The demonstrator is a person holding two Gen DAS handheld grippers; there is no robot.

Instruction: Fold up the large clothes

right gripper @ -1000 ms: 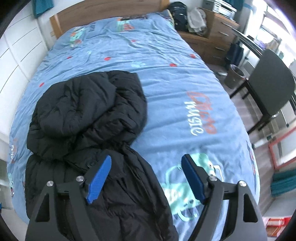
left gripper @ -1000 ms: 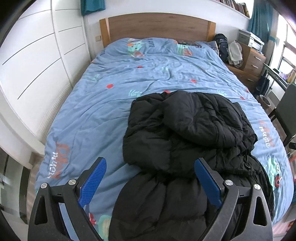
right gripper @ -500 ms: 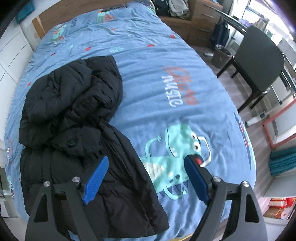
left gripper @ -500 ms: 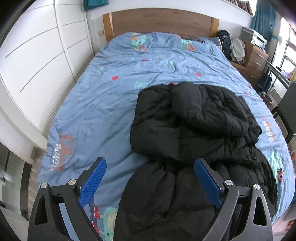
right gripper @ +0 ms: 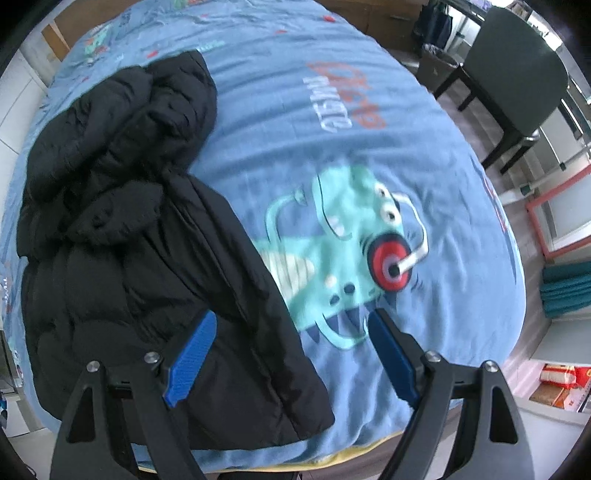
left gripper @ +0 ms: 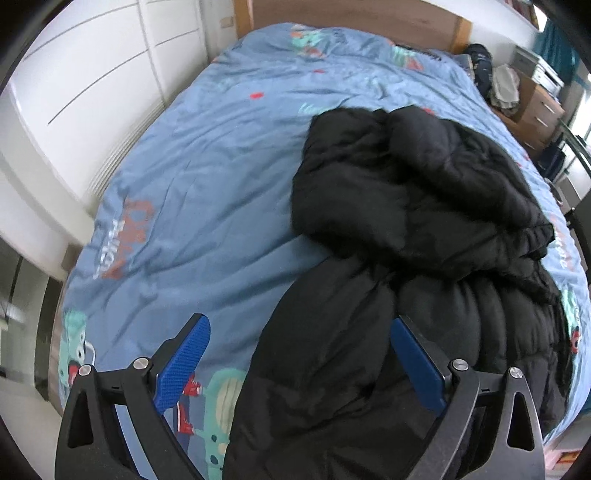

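A black puffer jacket point(left gripper: 406, 236) lies rumpled on the blue patterned bed cover point(left gripper: 207, 177), its upper part bunched over the lower part. My left gripper point(left gripper: 300, 334) hangs open over the jacket's near left edge, one blue pad over the cover and one over the jacket, with nothing gripped. In the right wrist view the same jacket point(right gripper: 122, 229) fills the left side. My right gripper point(right gripper: 290, 326) stands open above the jacket's right hem, where black fabric meets the green monster print point(right gripper: 347, 251).
White wardrobe doors point(left gripper: 85, 85) run along the bed's left side. A wooden headboard point(left gripper: 351, 14) and a dresser point(left gripper: 539, 107) stand at the far end. A dark chair point(right gripper: 517, 70) and floor clutter stand beside the bed's right edge.
Both grippers have come down and nearer to the foot of the bed, so the jacket looks larger. The right gripper's jaws have widened slightly. The jacket has not moved.
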